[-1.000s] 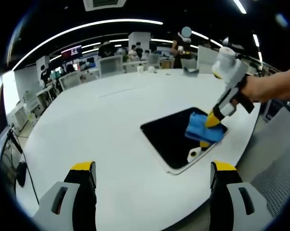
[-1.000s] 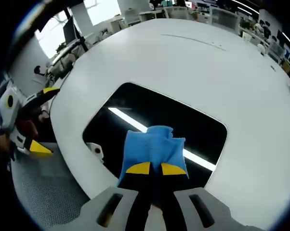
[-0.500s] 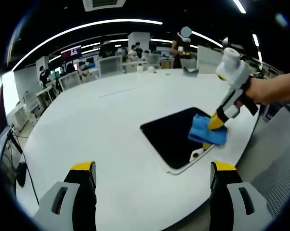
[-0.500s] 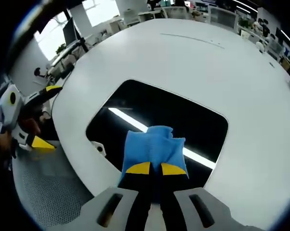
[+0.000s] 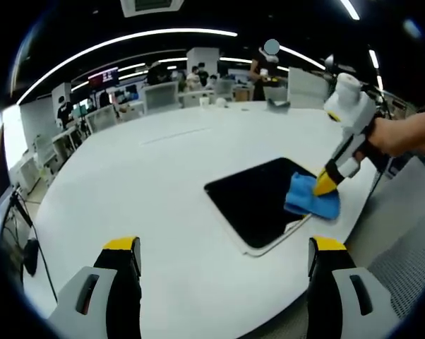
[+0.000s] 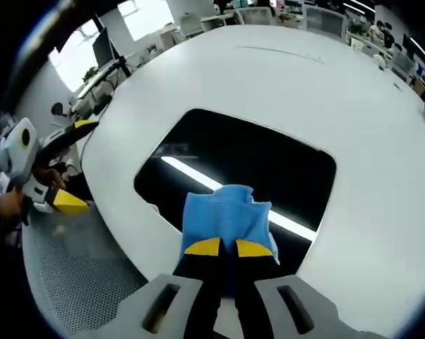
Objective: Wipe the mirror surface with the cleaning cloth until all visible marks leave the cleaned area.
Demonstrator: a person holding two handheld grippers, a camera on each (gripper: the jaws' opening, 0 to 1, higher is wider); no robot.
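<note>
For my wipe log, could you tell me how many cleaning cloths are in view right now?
1. The blue cloth is clamped in the right gripper and lies on the near edge of the mirror on the white table. Any others would be hidden.

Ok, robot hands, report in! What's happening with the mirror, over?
Right gripper shut on blue cloth, at mirror near edge. Left gripper open, hanging above white table. Nothing in the way.

Left gripper view distant across table (image 5: 163, 183), right gripper view close above shared mirror (image 6: 248, 159)
</note>
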